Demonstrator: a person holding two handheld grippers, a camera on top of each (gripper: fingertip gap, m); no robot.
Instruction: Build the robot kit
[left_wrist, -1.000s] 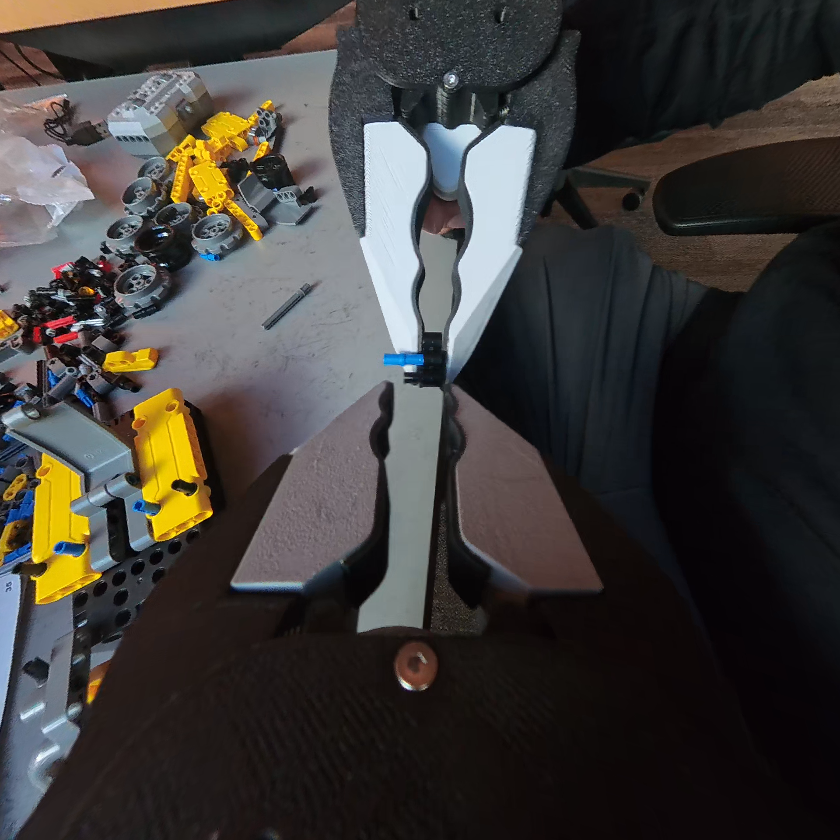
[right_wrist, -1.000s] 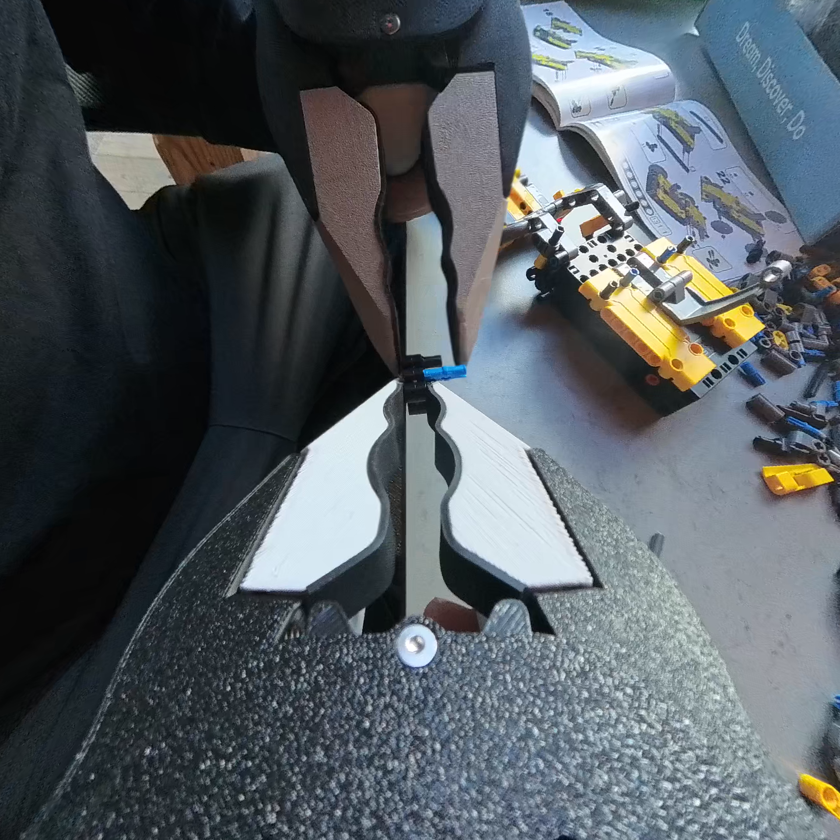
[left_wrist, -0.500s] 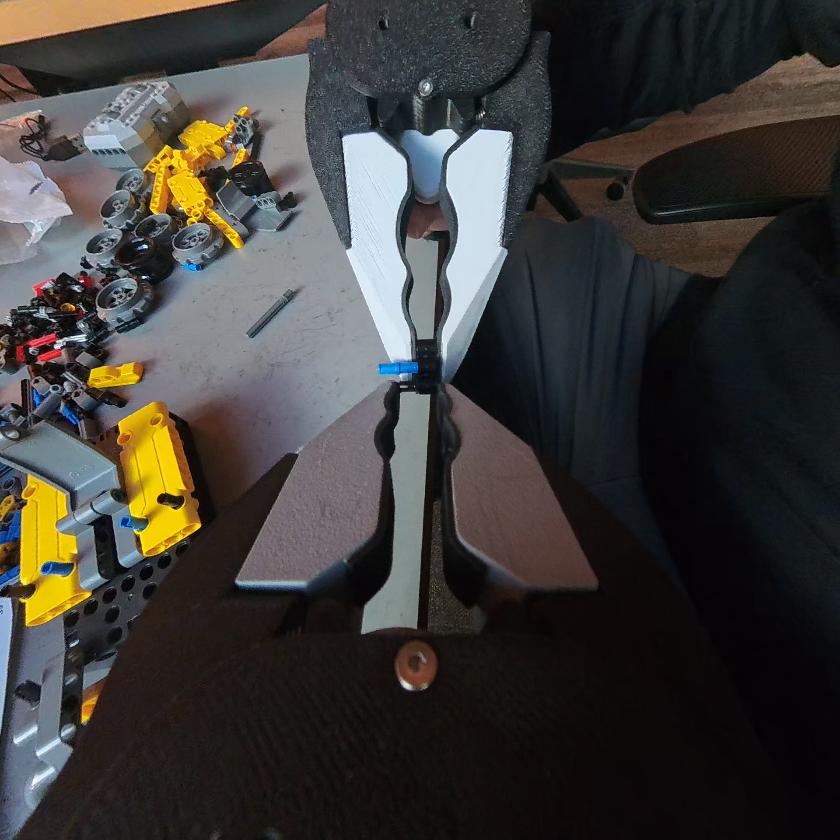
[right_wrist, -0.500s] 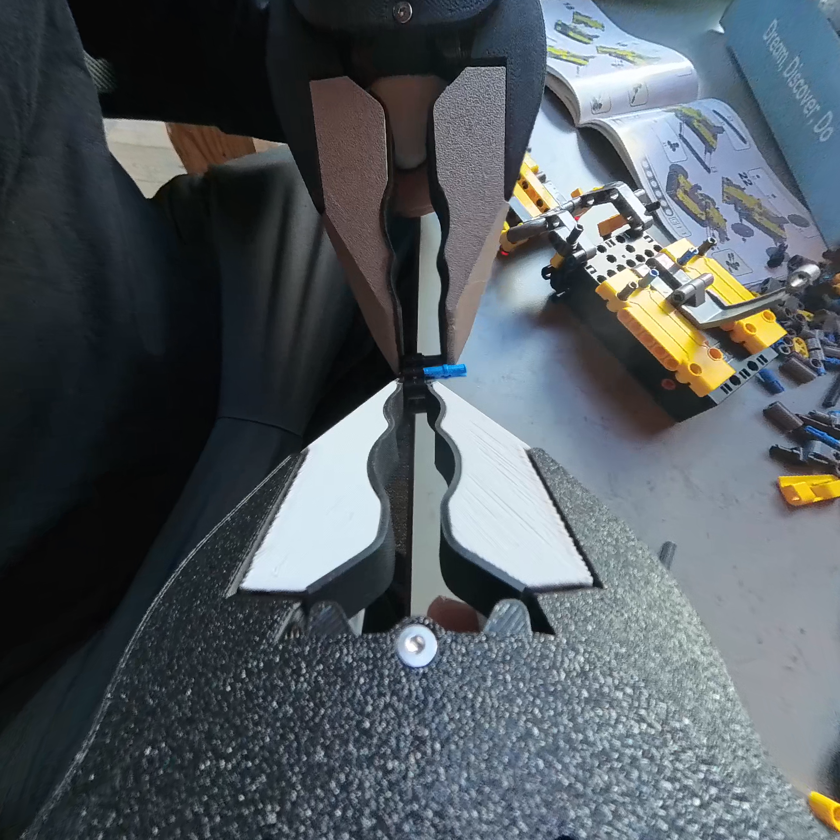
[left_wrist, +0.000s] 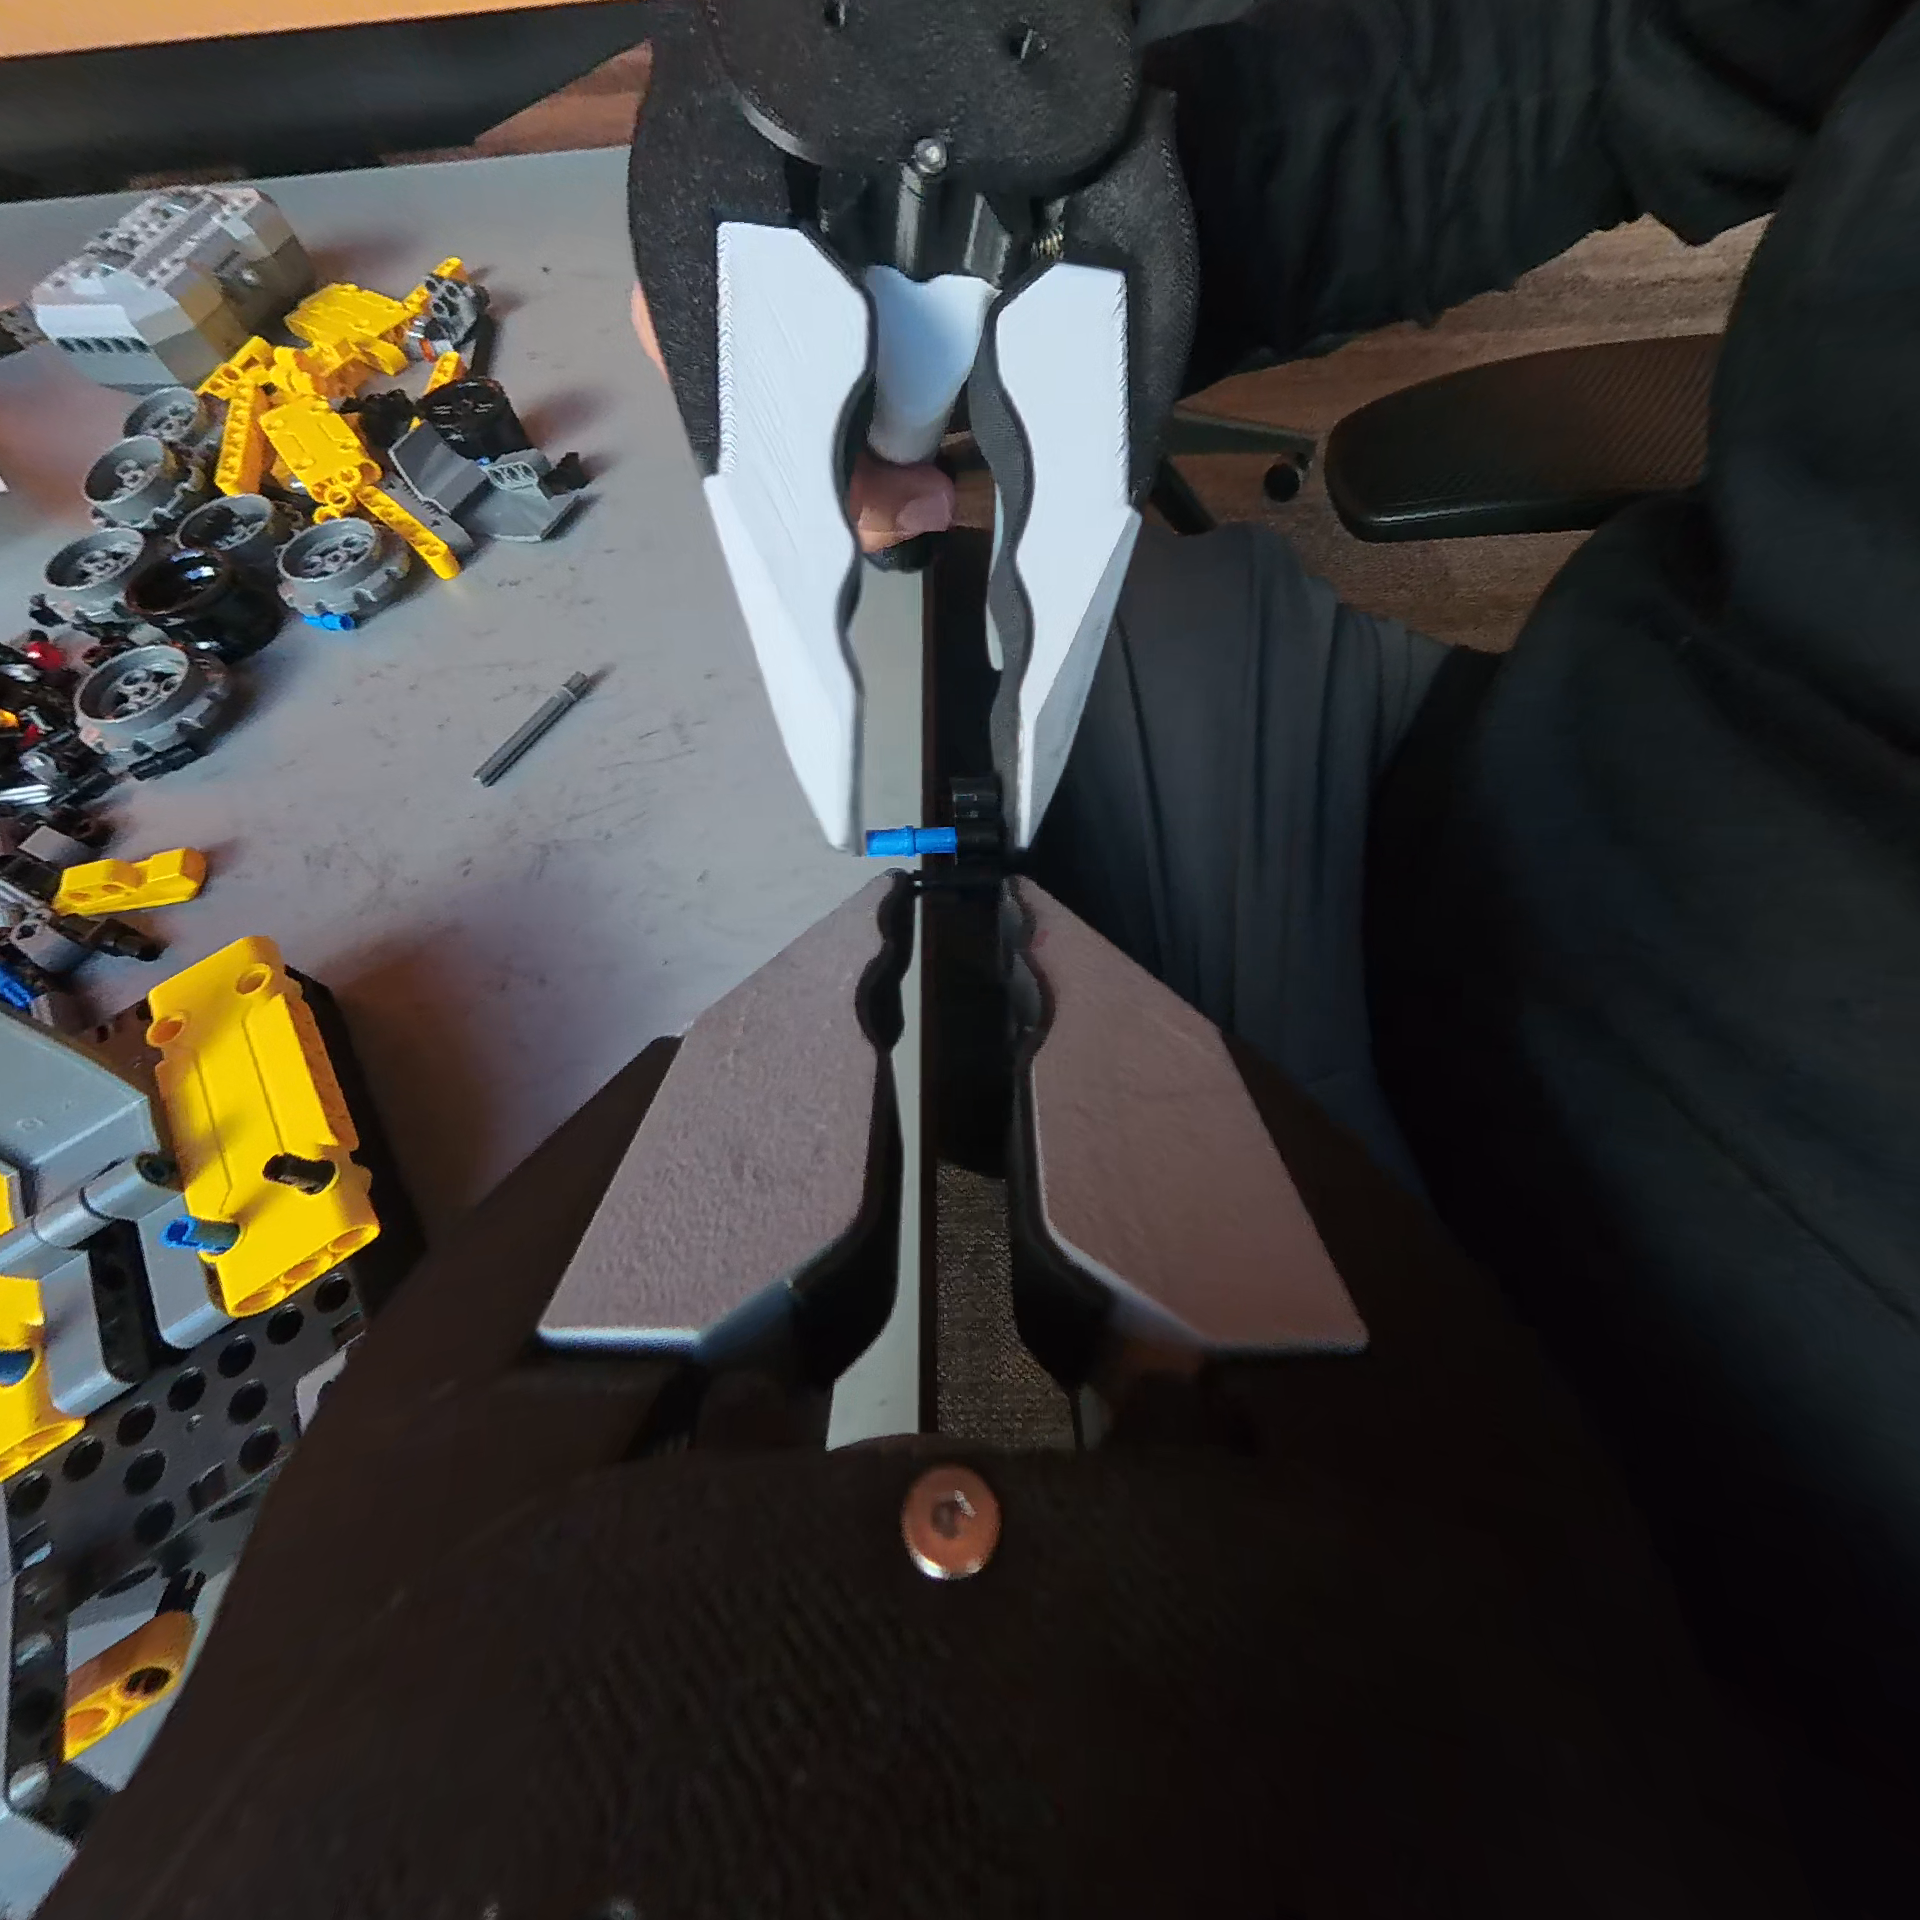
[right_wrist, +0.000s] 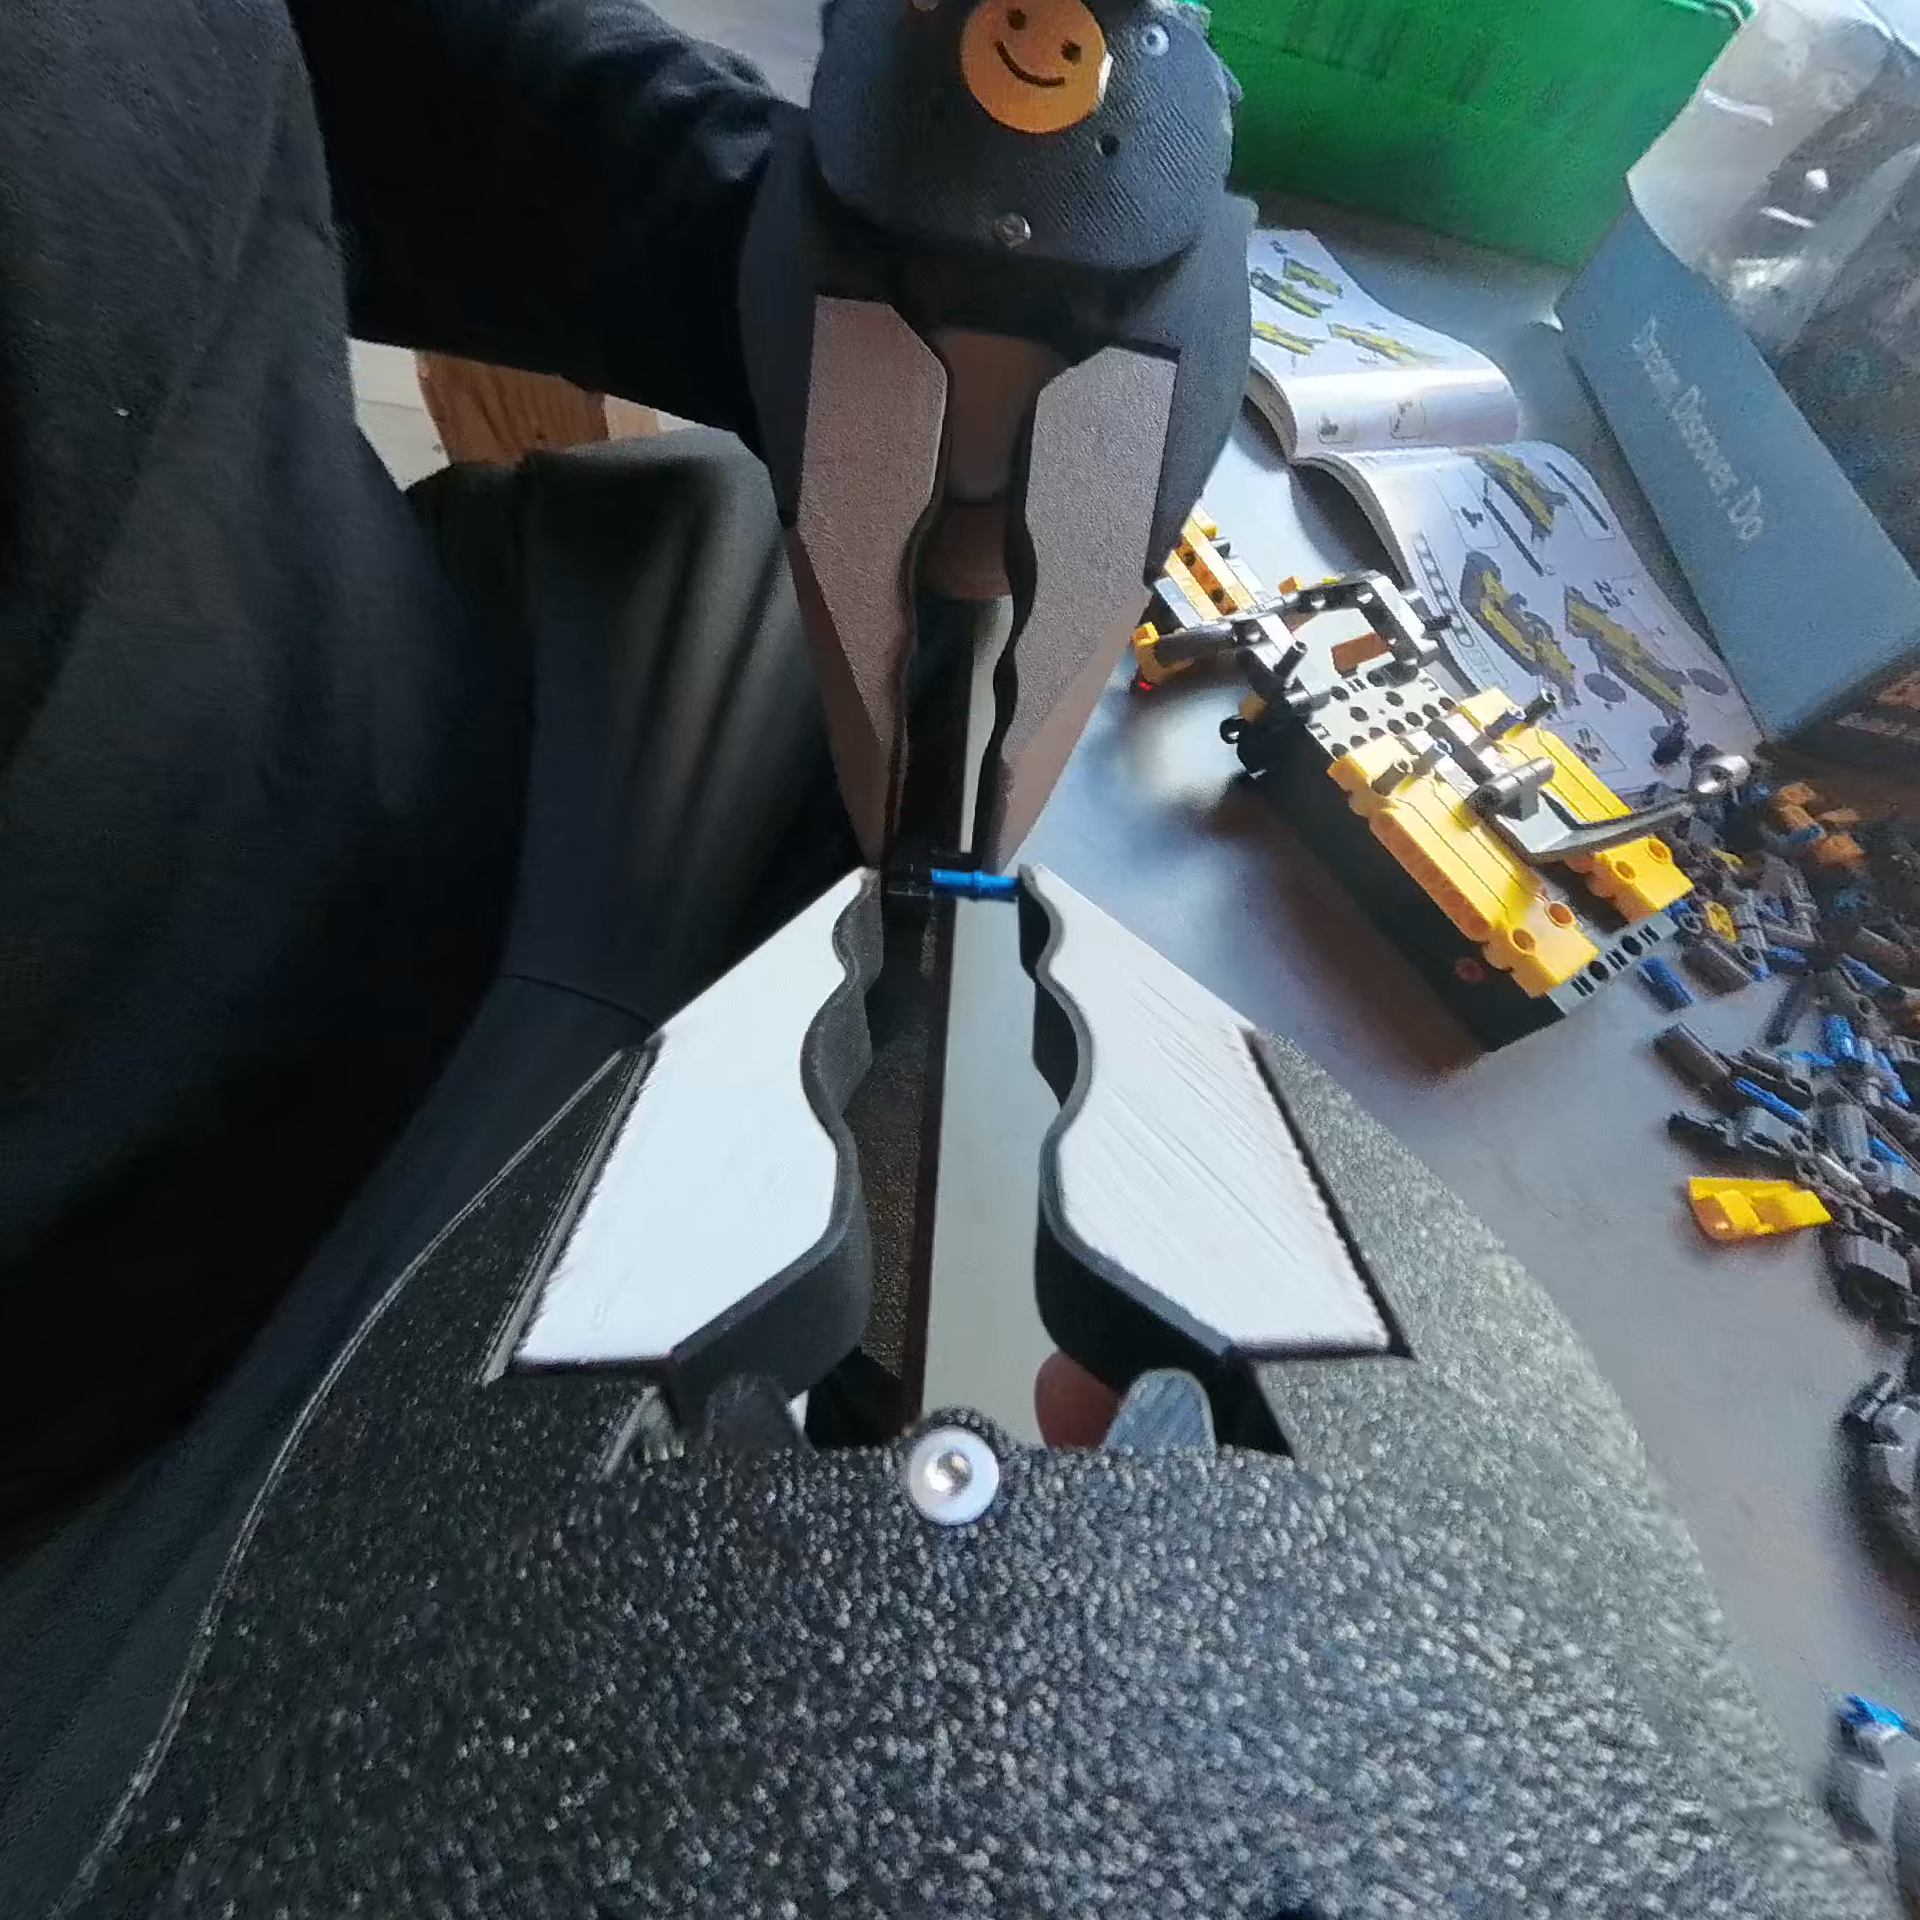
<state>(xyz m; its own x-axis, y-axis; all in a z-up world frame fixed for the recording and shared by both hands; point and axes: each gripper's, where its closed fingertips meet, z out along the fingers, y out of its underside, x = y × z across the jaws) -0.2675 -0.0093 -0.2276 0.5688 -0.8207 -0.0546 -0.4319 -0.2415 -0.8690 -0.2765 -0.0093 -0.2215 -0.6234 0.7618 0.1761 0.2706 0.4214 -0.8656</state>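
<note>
A small black connector (left_wrist: 977, 816) with a blue pin (left_wrist: 906, 840) sticking out sideways hangs in the air over the table's edge. My left gripper (left_wrist: 956, 891), with brown fingers, is shut on the connector's lower end. My right gripper (right_wrist: 945, 875), with white fingers, faces it tip to tip and is open, its tips on either side of the connector (right_wrist: 906, 878) and pin (right_wrist: 971, 883). The left gripper also shows in the right wrist view (right_wrist: 935, 852), and the right gripper in the left wrist view (left_wrist: 935, 836).
On the grey table (left_wrist: 468, 883) are a part-built yellow and black model (right_wrist: 1455, 831), an open instruction booklet (right_wrist: 1455, 499), a blue box (right_wrist: 1714, 468), loose small parts (right_wrist: 1818, 1039), grey wheels (left_wrist: 135, 582) and a black axle (left_wrist: 530, 727). A person in dark clothing sits at the edge. Both grippers' tips are close together, under 4 cm apart. My right gripper's tips are some 12 cm from the black axle (left_wrist: 530, 727).
My right gripper, shut on the connector before, has opened. My left gripper's tips have closed in on the connector. Both grippers stay tip to tip.
</note>
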